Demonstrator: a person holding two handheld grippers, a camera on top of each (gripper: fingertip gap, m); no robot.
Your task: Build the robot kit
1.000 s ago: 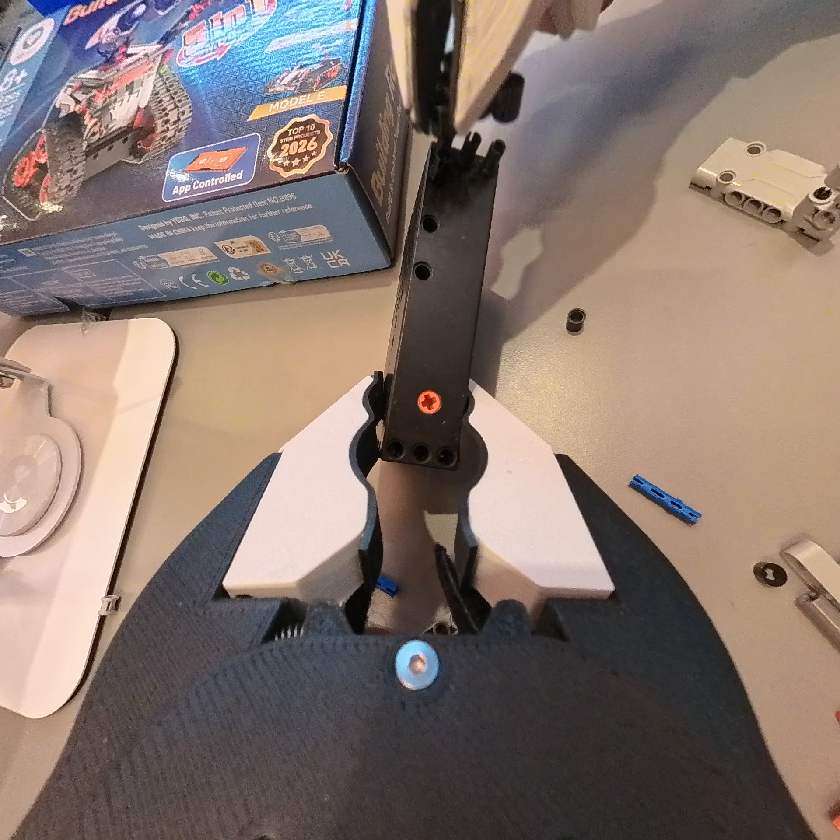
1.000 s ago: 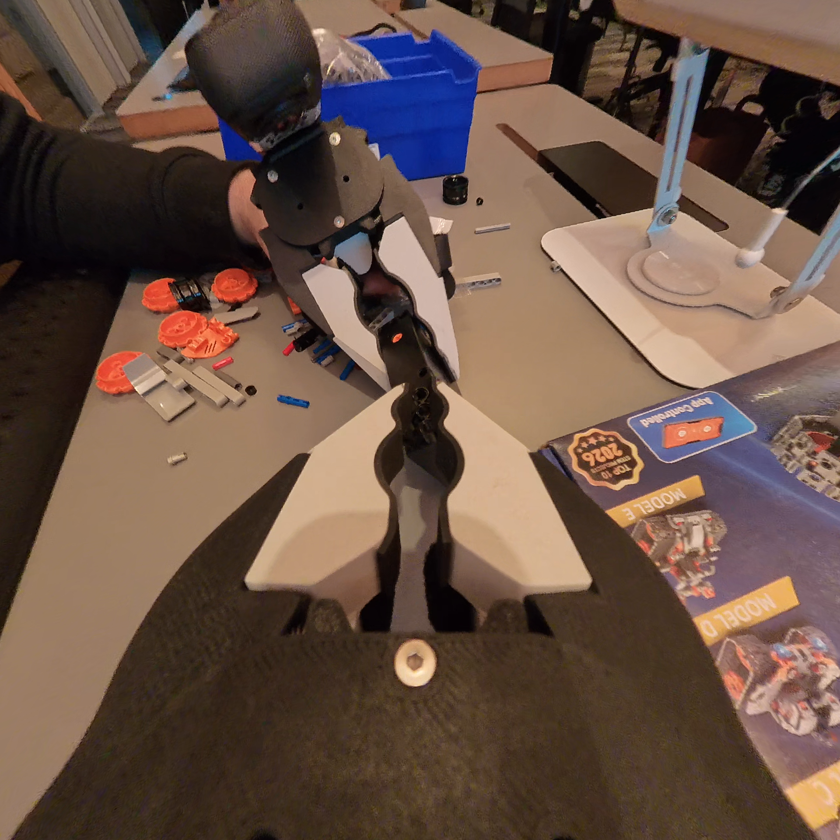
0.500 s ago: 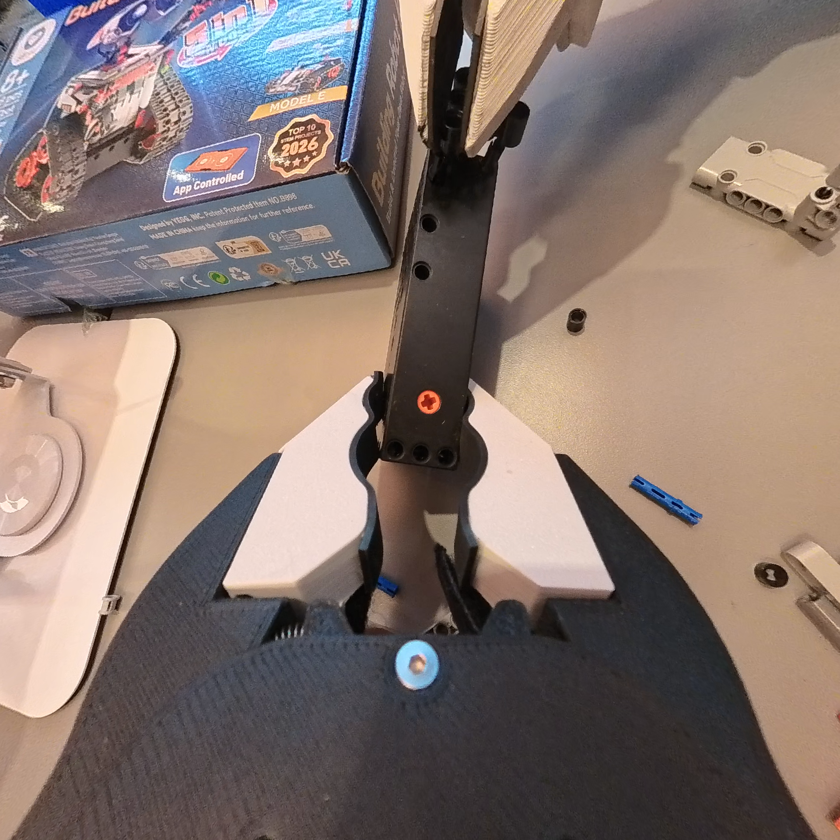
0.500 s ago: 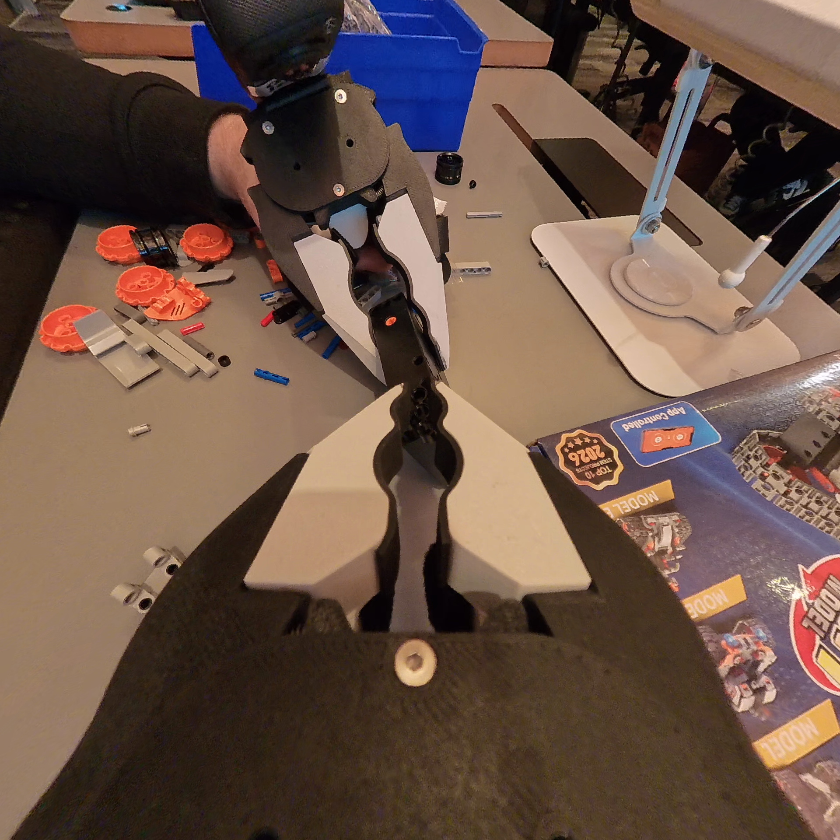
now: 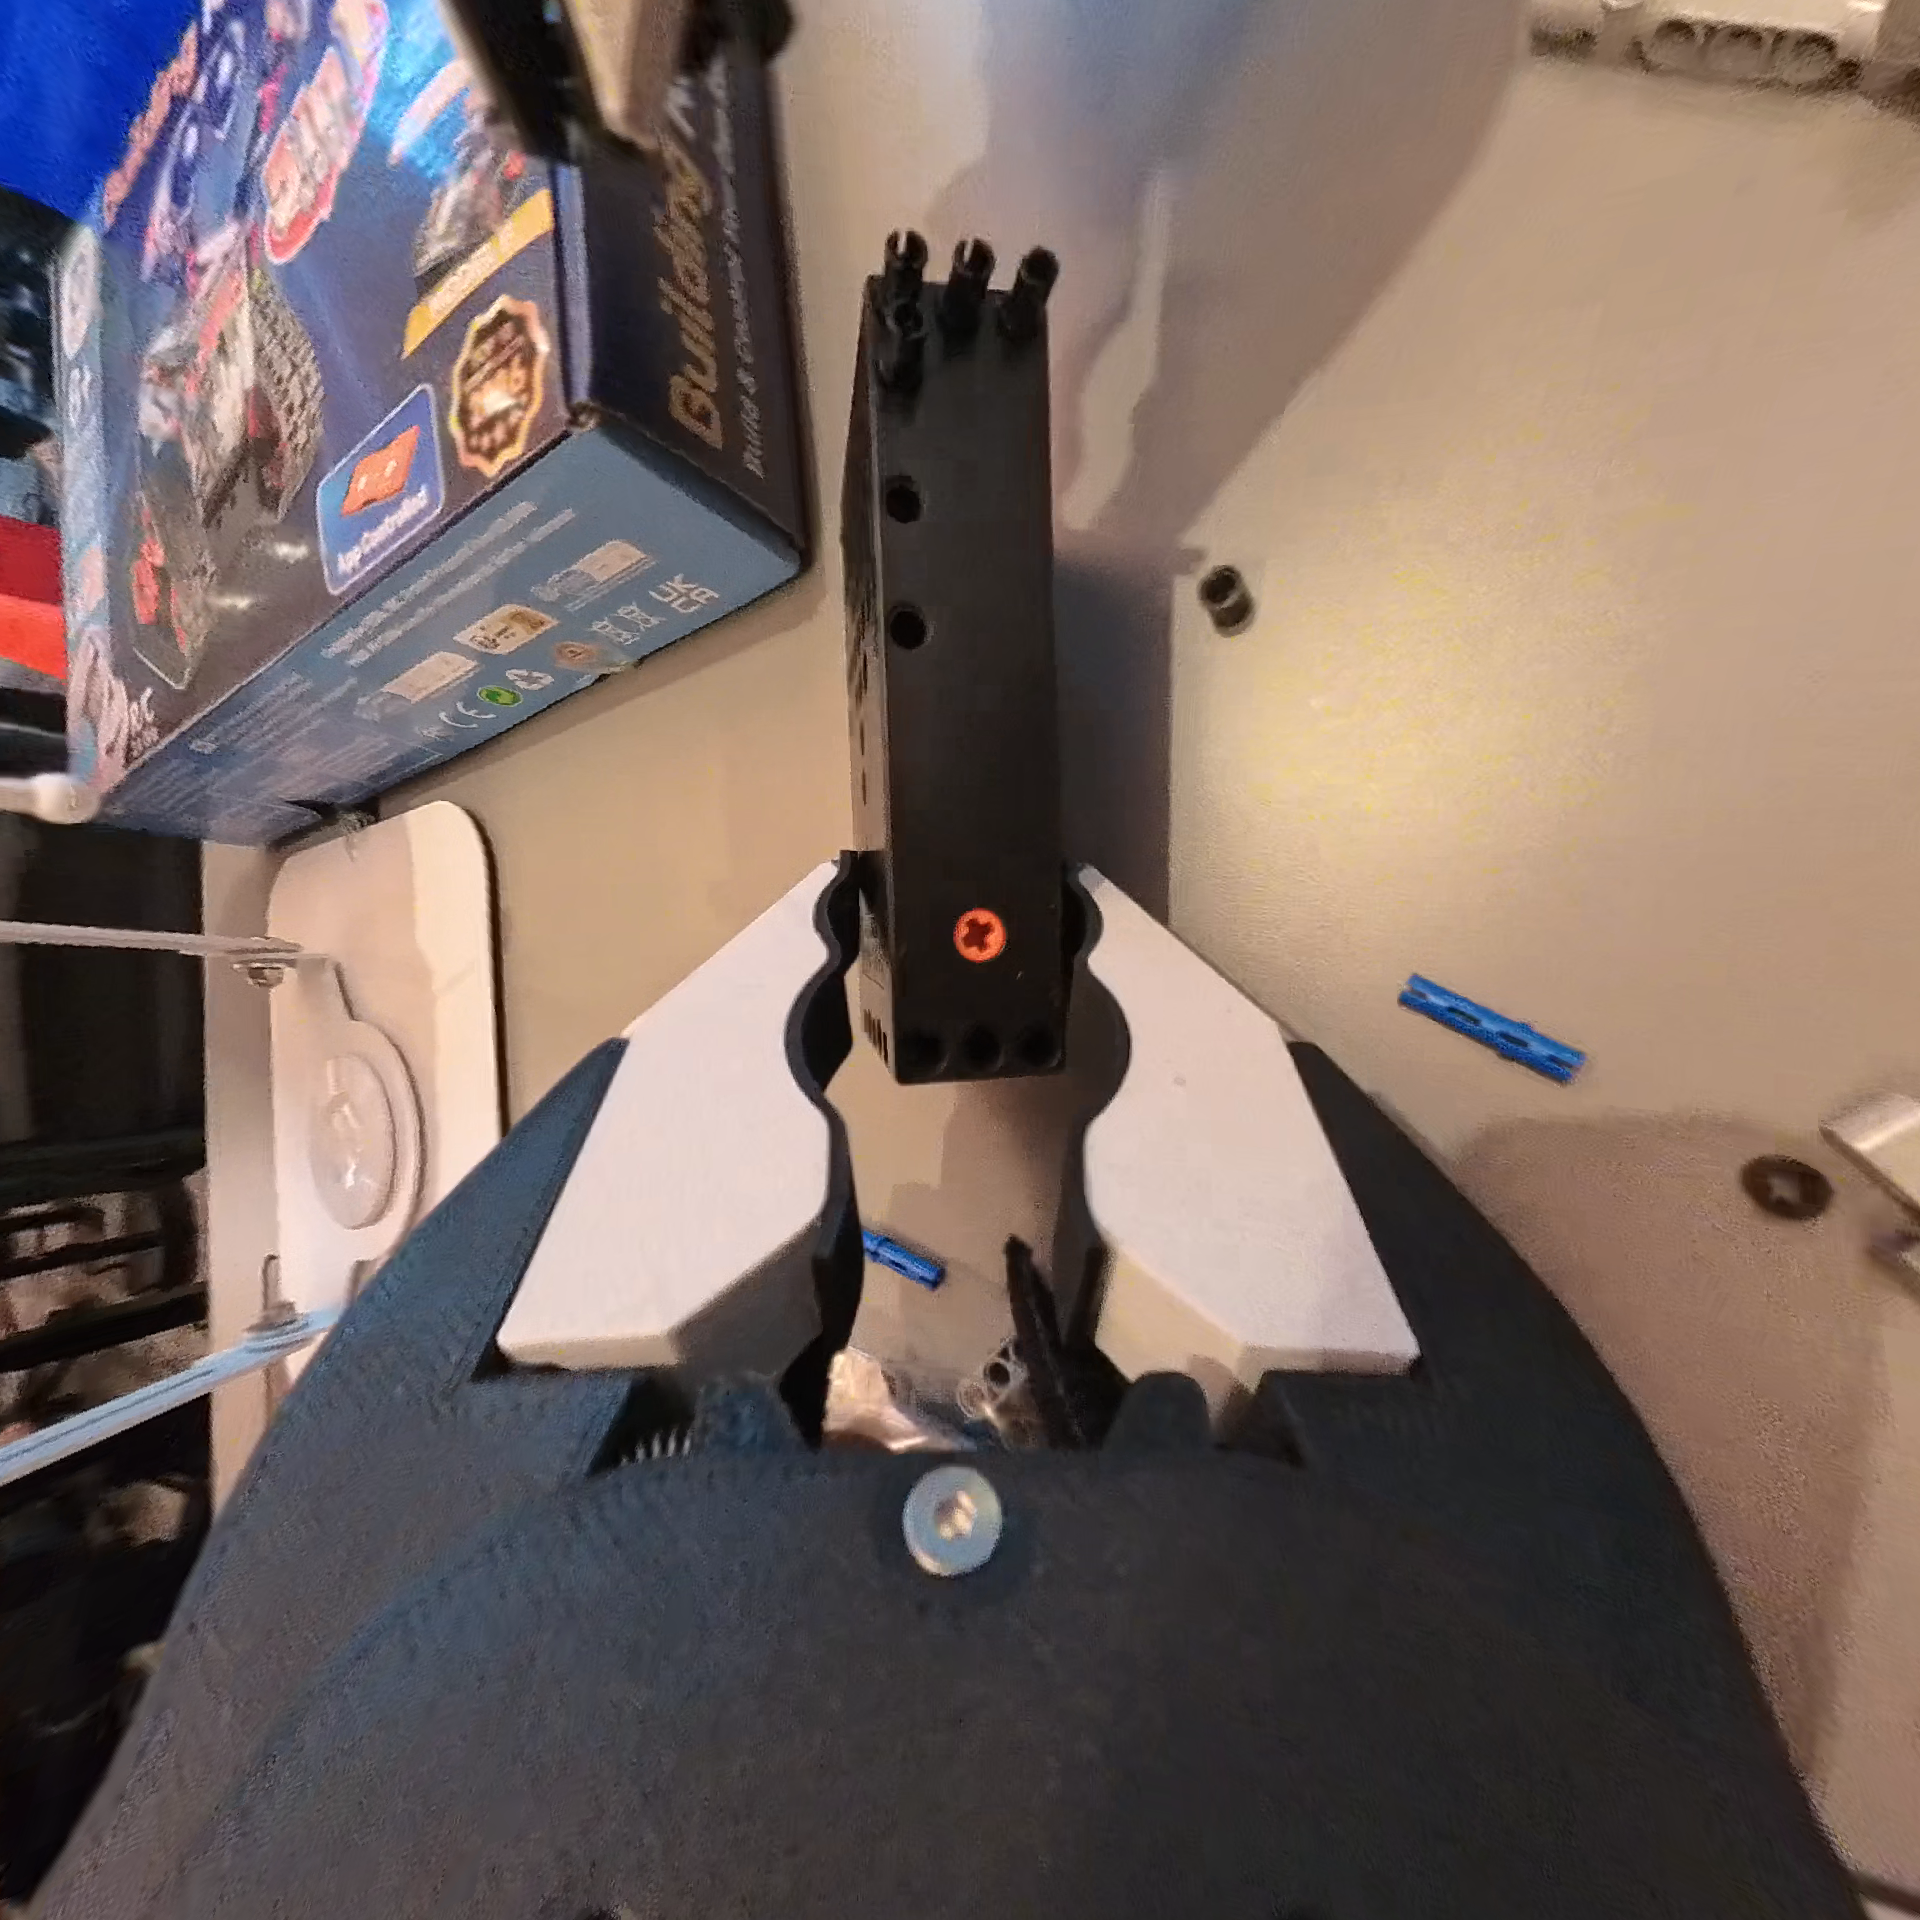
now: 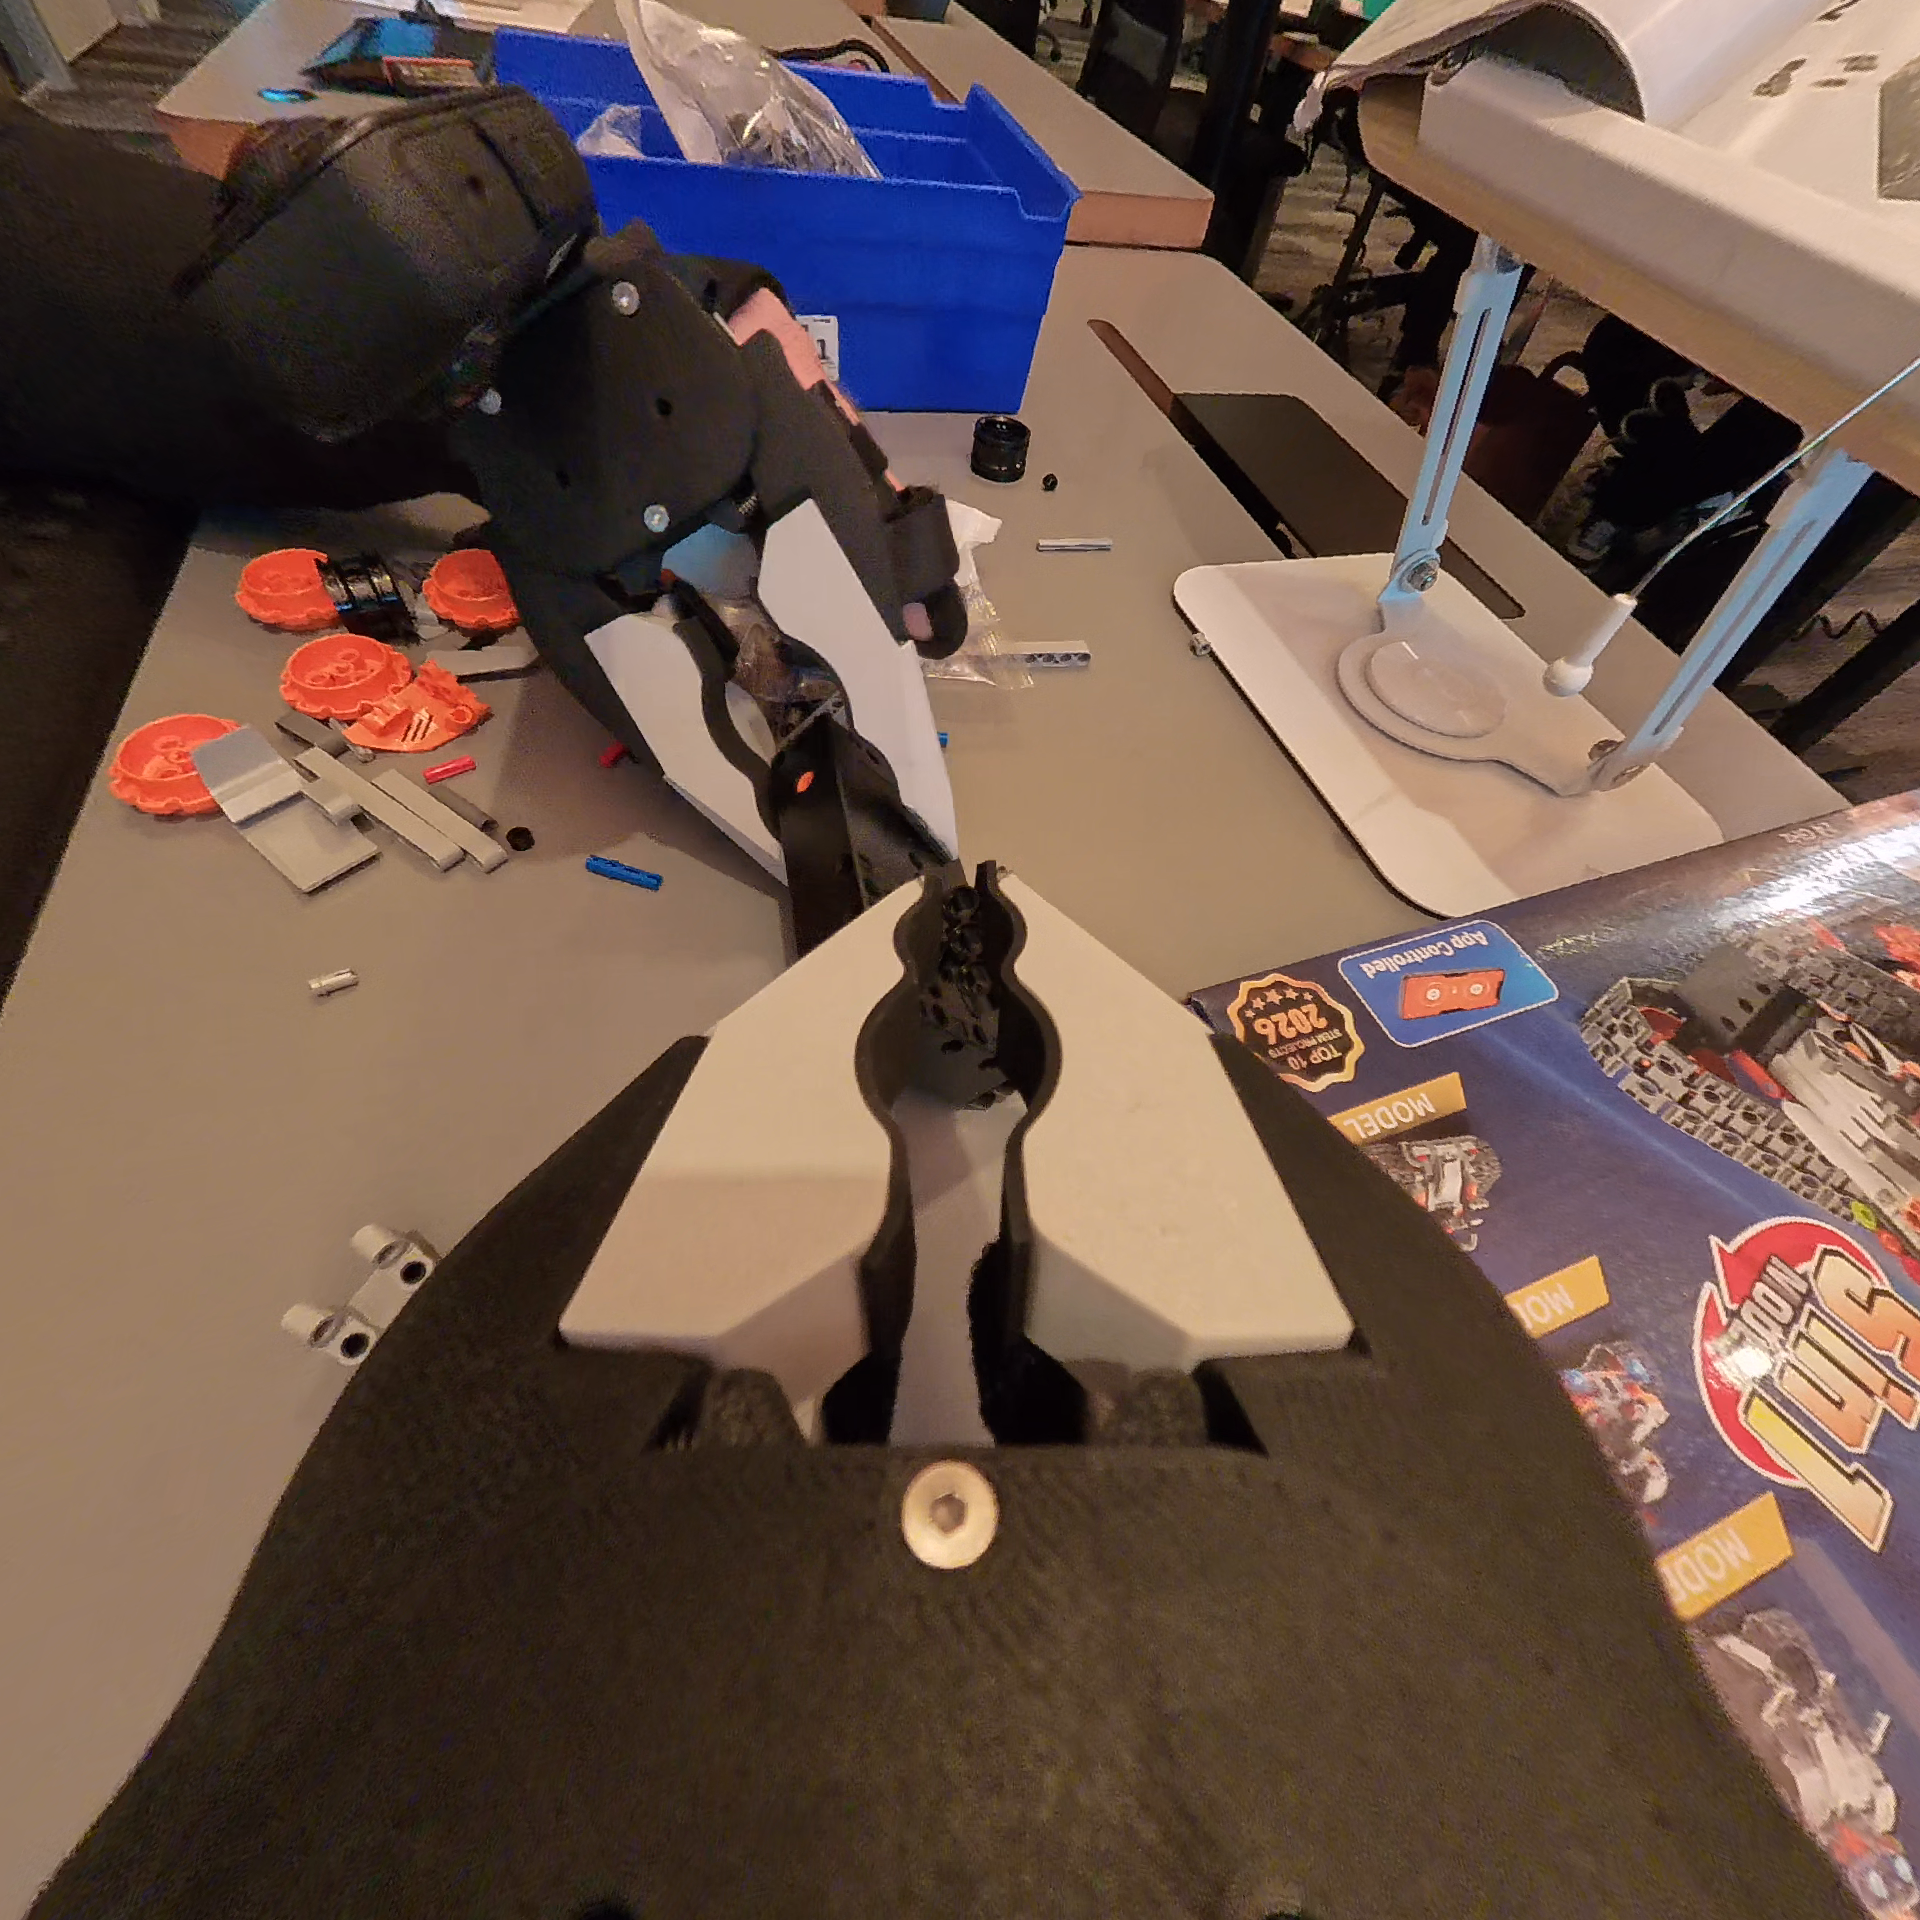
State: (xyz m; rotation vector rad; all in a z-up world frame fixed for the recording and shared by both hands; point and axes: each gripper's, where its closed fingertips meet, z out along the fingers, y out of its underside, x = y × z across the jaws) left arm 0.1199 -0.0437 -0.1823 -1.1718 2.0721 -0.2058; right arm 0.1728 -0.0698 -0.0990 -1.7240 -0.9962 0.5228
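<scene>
My left gripper [image 5: 961, 894] is shut on the near end of a long black block [image 5: 951, 623] with an orange cross-shaped plug. The block points away over the grey table [image 5: 1455, 727], and three black pins stand out of its far end. My right gripper [image 6: 961, 894] is shut on a small black piece with holes [image 6: 961, 997]. Its tips sit just beside the block's far end [image 6: 816, 862], apart from it. The left gripper also shows in the right wrist view [image 6: 852, 821], held by a hand in a dark sleeve. The right gripper shows blurred at the top left of the left wrist view [image 5: 582, 73].
A blue printed kit box [image 6: 1662, 1195] lies at the right, also seen in the left wrist view [image 5: 416, 468]. A white lamp base [image 6: 1403, 727], a blue bin [image 6: 883, 239], orange wheels [image 6: 343, 675], grey beams [image 6: 395, 800], a blue pin [image 5: 1491, 1029] and a grey connector [image 6: 364, 1299] lie around. Across from one pair of fingers to the other is roughly 11 cm. To reach the blue pin [image 5: 1491, 1029] in a straight line is about 7 cm for my left fingers, about 15 cm for my right. It is also in sight in the right wrist view [image 6: 621, 869].
The right gripper has drawn back from the block's far end, where it was pressed half a second ago. The left gripper has turned and tilted with the block. Both views are blurred by motion.
</scene>
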